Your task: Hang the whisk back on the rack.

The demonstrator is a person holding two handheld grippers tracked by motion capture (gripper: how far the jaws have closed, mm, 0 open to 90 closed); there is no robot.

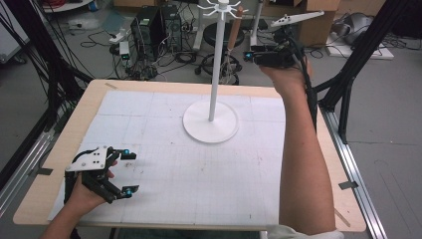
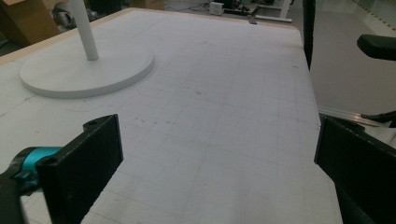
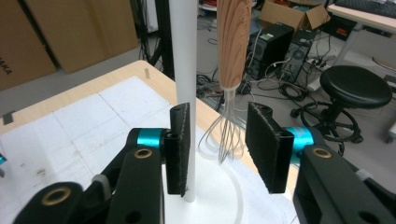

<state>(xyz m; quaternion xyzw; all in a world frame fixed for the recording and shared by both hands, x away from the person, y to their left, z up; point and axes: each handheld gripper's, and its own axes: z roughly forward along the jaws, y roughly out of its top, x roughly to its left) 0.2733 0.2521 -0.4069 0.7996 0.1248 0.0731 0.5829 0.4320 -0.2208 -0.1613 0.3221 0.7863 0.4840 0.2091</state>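
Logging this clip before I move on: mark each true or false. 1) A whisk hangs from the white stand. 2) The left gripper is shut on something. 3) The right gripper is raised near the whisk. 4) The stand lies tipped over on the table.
1) True: the whisk, wooden handle up and wires down, hangs from the stand.
2) False: the left gripper is open and empty, low over the table.
3) True: the right gripper is open, with the whisk's wires seen between its jaws.
4) False: the stand is upright on its round base.
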